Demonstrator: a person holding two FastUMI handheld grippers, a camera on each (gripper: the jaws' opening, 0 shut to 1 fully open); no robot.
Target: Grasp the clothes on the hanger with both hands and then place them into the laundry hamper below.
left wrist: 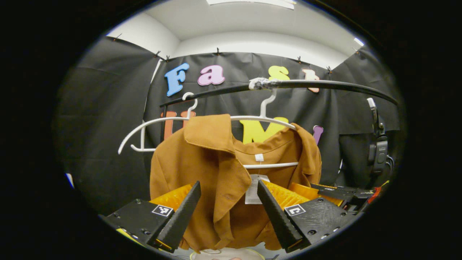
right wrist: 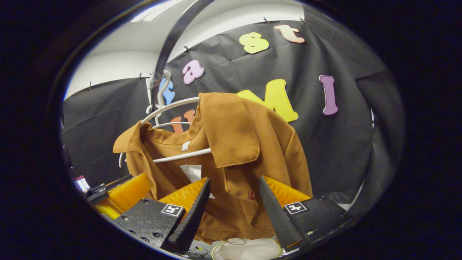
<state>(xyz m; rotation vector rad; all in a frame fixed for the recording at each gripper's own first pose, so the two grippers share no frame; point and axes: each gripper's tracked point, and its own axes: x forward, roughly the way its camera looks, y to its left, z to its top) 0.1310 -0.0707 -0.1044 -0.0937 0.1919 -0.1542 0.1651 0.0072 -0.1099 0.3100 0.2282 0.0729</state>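
Both grippers are closing in on the shirt [left wrist: 231,173], so the step in hand looks like the grasp itself, not yet made. The shirt, a brown collared one, hangs on a white hanger [left wrist: 263,117] hooked over the dark rail [left wrist: 317,85], and a second, bare hanger [left wrist: 144,133] sits just beside it.

In the left gripper view the left gripper [left wrist: 228,202] has its fingers spread apart, with the shirt's front edge and a paper tag [left wrist: 255,189] hanging down between them; whether the fingers touch the cloth I cannot tell. In the right gripper view the right gripper [right wrist: 232,200] is likewise spread wide, the button placket and one red button [right wrist: 251,195] lying in the gap between the fingers. The other gripper shows low at the left of that view, near the shirt's far shoulder.

Below the shirt's hem a pale round rim peeks out, likely the hamper [right wrist: 249,249], so the drop point seems to be right underneath.

Next, I'd judge, each pair of fingers must pinch shut on the cloth, then both lift together to free the shoulders from the hanger before lowering. The loose hanger may swing or come off the rail with the shirt
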